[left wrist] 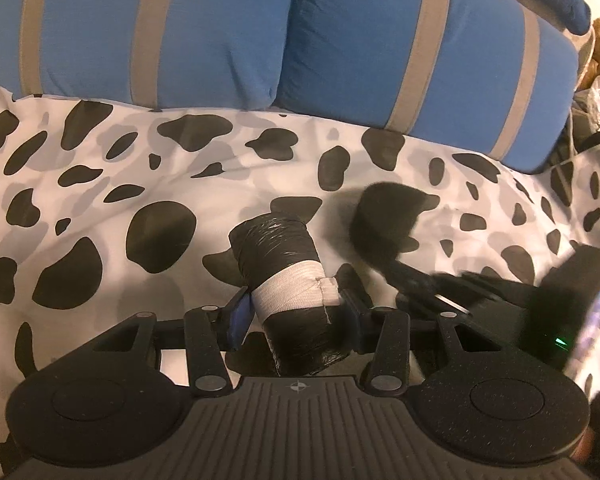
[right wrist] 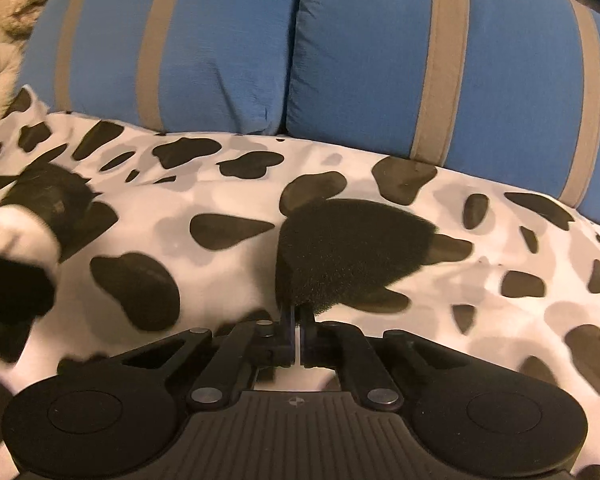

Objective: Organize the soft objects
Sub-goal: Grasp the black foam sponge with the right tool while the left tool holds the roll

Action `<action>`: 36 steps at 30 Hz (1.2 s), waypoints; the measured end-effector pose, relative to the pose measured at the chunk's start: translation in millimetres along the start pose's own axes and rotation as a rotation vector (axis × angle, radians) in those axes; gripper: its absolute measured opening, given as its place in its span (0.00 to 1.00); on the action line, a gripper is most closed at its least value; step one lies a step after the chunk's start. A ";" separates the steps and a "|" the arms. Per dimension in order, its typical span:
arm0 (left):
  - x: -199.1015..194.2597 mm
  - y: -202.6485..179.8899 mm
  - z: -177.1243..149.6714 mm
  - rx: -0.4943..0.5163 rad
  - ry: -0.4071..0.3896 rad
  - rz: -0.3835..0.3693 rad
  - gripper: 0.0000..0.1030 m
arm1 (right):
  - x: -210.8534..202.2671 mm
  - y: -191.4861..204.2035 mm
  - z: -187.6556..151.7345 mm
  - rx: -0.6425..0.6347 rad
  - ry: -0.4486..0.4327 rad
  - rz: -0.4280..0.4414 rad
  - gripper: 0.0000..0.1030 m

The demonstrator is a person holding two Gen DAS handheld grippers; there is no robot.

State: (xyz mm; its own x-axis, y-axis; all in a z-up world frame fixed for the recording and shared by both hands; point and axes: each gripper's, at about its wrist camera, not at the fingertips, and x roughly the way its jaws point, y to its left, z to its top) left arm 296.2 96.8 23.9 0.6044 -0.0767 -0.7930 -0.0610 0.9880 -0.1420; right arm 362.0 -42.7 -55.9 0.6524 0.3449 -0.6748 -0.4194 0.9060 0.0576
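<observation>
Spotted sheet (right wrist: 228, 276), sponge (right wrist: 352, 252) in R tool (right wrist: 299, 316)

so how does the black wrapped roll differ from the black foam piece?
The wrapped roll is a cylinder in crinkly, shiny black film with a white band; the foam piece is matte, fuzzy, plain black and wedge-like. The roll sits between the left tool's half-spread fingers; the foam's edge is pinched in the shut right tool. Both are over the spotted cover.

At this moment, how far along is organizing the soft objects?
Nothing looks placed yet. In hand: the left gripper clamps a black roll with a white band; the right gripper is shut on a black foam piece. Left: setting both down; no destination shows on the spotted bedspread.
</observation>
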 end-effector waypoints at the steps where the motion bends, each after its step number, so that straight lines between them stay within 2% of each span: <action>1: -0.2 -0.7 -0.5 0.000 -0.001 -0.001 0.44 | -5.6 -4.0 -2.2 -0.006 0.007 0.019 0.03; 11: 0.8 -14.6 0.2 0.012 0.002 -0.025 0.44 | -70.8 -51.3 -34.3 -0.110 0.091 0.069 0.03; 18: 0.4 -31.7 -0.1 0.025 0.000 -0.054 0.44 | -104.2 -83.5 -65.3 -0.138 0.219 0.079 0.05; 19: 1.5 -33.8 -0.9 0.030 0.003 -0.055 0.44 | -106.8 -84.3 -67.5 -0.136 0.226 0.078 0.07; 21: 3.7 -35.9 -2.1 0.035 0.007 -0.053 0.44 | -109.1 -83.7 -70.1 -0.127 0.236 0.080 0.34; 22: 4.6 -36.2 -2.6 0.037 0.009 -0.052 0.44 | -109.3 -82.4 -70.3 -0.119 0.230 0.080 0.62; 23: 5.3 -36.3 -3.0 0.038 0.011 -0.051 0.44 | -109.6 -81.4 -69.6 -0.110 0.216 0.080 0.76; 26: 7.2 -34.7 -4.4 0.040 0.017 -0.043 0.44 | -102.2 -74.5 -63.9 -0.080 0.198 0.079 0.78; 34: 9.2 -32.4 -6.4 0.054 0.032 -0.050 0.44 | -58.7 -64.7 -44.6 0.052 0.149 -0.063 0.79; 36: 10.4 -32.3 -6.8 0.059 0.037 -0.052 0.44 | -49.6 -63.4 -41.1 0.074 0.148 -0.101 0.76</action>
State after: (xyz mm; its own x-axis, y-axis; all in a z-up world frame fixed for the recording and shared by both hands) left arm 299.1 63.2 16.2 0.5758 -0.1323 -0.8068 0.0173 0.9886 -0.1498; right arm 330.2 -127.4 -56.3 0.5869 0.2163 -0.7802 -0.3050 0.9517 0.0344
